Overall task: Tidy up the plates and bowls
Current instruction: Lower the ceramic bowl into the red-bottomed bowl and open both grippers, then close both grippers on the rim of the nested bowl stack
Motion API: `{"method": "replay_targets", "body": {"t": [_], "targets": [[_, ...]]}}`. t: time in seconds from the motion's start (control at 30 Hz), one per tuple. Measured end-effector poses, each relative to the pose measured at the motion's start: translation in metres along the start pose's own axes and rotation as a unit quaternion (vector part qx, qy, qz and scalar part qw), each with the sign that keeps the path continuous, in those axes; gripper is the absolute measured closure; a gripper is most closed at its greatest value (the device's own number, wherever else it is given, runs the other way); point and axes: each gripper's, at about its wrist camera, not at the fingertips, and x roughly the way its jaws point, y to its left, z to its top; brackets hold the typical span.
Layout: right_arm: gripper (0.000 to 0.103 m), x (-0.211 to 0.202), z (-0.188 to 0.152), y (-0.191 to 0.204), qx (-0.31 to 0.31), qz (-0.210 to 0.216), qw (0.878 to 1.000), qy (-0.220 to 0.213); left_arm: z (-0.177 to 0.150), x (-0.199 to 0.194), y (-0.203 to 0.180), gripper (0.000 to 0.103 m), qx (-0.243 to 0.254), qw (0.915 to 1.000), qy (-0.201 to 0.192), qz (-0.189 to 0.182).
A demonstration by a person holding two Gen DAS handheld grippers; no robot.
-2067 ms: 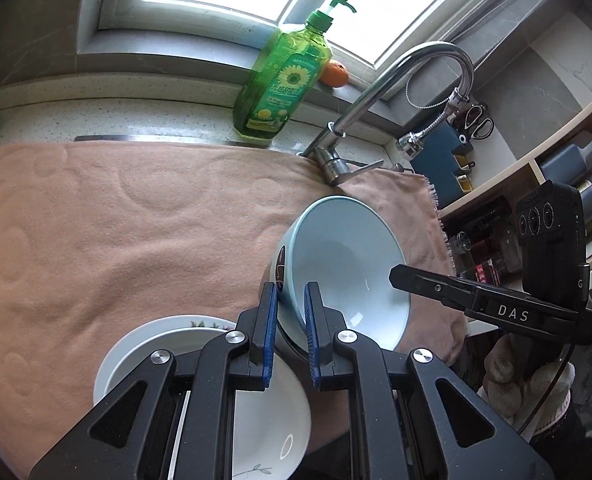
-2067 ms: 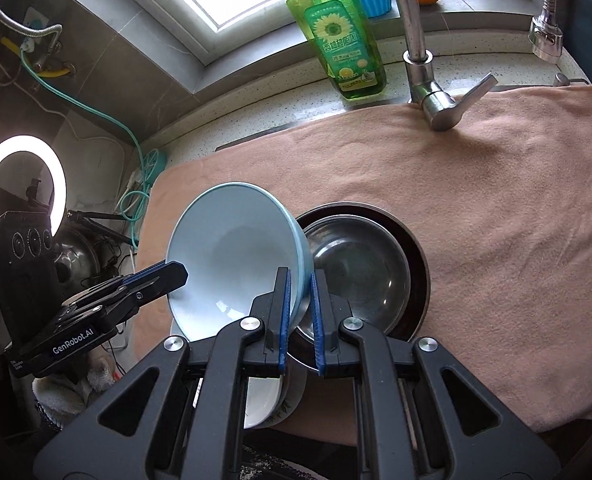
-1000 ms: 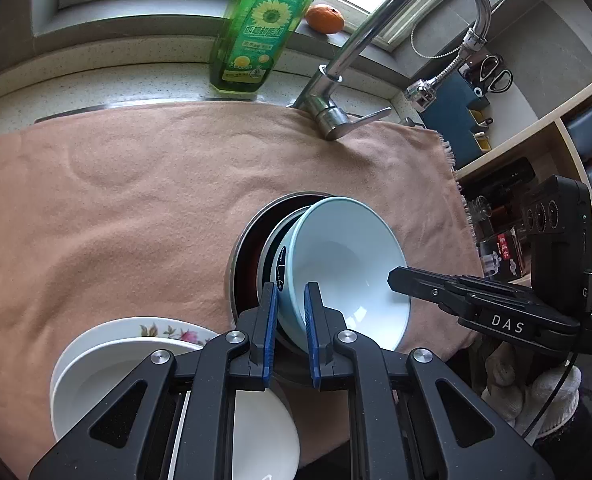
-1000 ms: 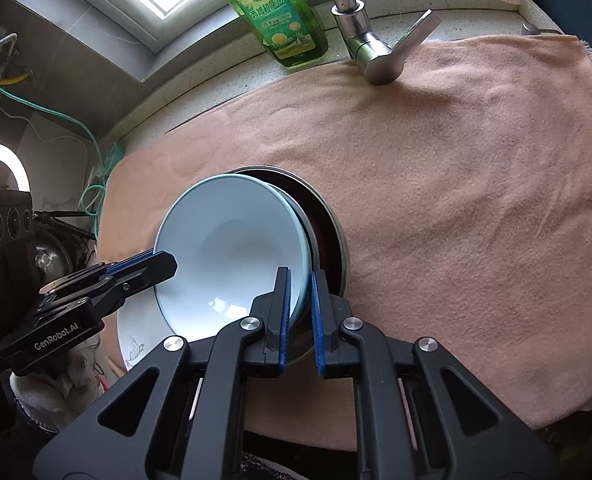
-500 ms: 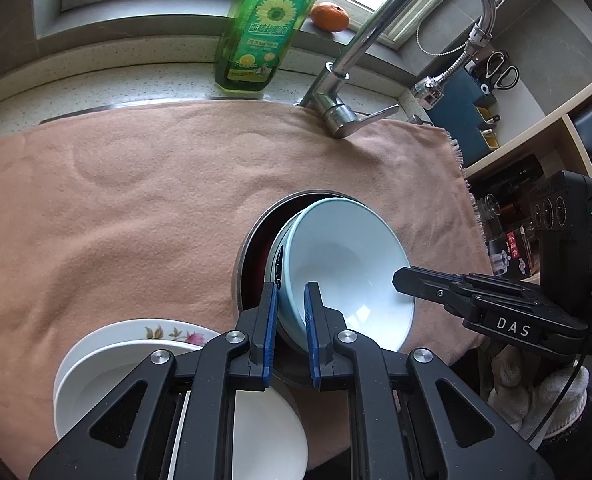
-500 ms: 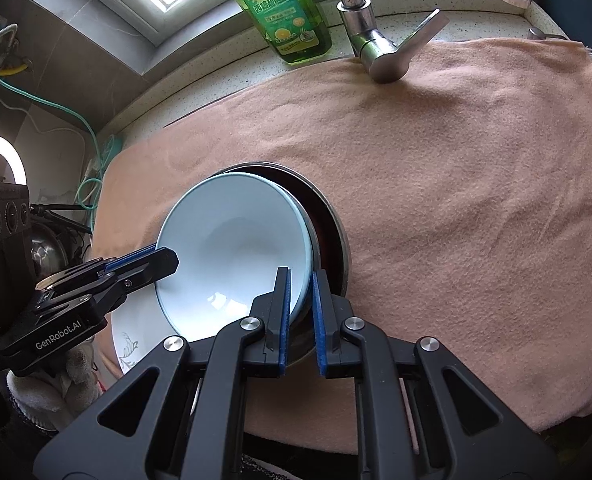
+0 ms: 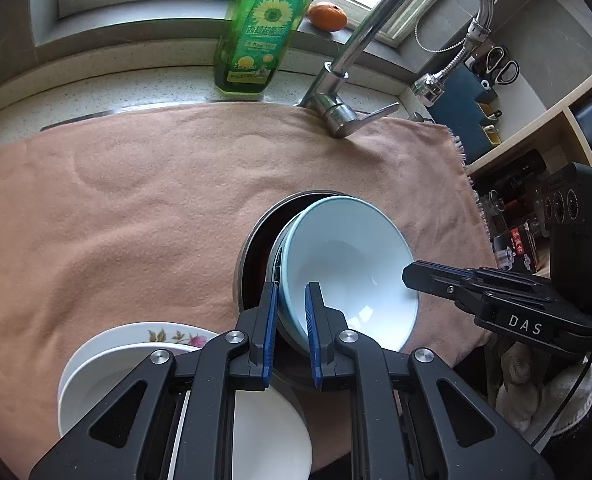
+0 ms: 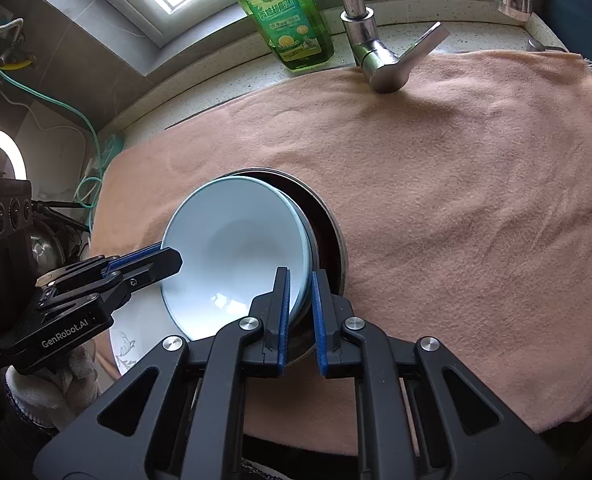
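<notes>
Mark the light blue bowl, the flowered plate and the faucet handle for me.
light blue bowl [image 8: 232, 240], right wrist view, inner wall.
flowered plate [image 7: 164, 334], left wrist view, patterned rim.
faucet handle [image 7: 375, 114], left wrist view, lever.

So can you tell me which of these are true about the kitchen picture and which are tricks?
1. The light blue bowl sits inside a bigger metal bowl. True.
2. The soap bottle is red. False: it is green, with a sunflower on its label.
3. An orange lies on the window ledge. True.
4. The white plates are stacked on top of the blue bowl. False: they lie on the towel, beside the bowls.
5. The left gripper and the right gripper each have the blue bowl's rim between their fingers. True.
</notes>
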Motion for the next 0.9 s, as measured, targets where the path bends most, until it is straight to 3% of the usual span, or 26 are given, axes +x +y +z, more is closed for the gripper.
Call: {"method": "replay_targets", "body": {"t": [0.03, 0.1, 0.17, 0.23, 0.3, 0.37, 0.47, 0.57, 0.9], "targets": [[0.086, -0.002, 0.000, -0.001, 0.000, 0.000, 1.000, -0.004, 0.000, -0.001, 0.000, 0.090, -0.001, 1.0000, -0.001, -0.001], [0.068, -0.009, 0.000, -0.002, 0.002, 0.000, 1.000, -0.017, 0.001, -0.005, 0.000, 0.085, -0.003, 1.0000, -0.004, -0.002], [0.057, -0.018, 0.000, -0.003, 0.001, 0.001, 0.999, -0.033, 0.002, -0.011, 0.001, 0.076, -0.003, 0.9999, -0.013, -0.002], [0.051, -0.026, 0.000, -0.003, -0.004, 0.002, 0.999, -0.046, 0.003, -0.018, 0.002, 0.074, -0.005, 0.9997, -0.023, -0.002], [0.029, -0.033, -0.001, -0.005, -0.005, 0.001, 0.998, -0.057, 0.004, -0.025, 0.006, 0.060, -0.010, 0.9994, -0.032, -0.001], [0.019, -0.038, -0.001, -0.009, -0.002, 0.003, 0.998, -0.071, 0.005, -0.031, 0.009, 0.049, -0.012, 0.9991, -0.041, 0.006], [0.019, -0.042, 0.000, -0.015, 0.002, 0.003, 0.997, -0.073, 0.007, -0.034, 0.015, 0.040, -0.018, 0.9992, -0.035, 0.008], [0.010, -0.043, 0.000, -0.024, 0.012, 0.010, 0.997, -0.071, 0.005, -0.037, 0.021, 0.036, -0.019, 0.9990, -0.035, 0.019], [0.010, -0.034, -0.007, -0.044, 0.027, 0.020, 0.998, -0.058, -0.002, -0.029, 0.039, 0.035, -0.037, 0.9980, -0.020, 0.046]]}}
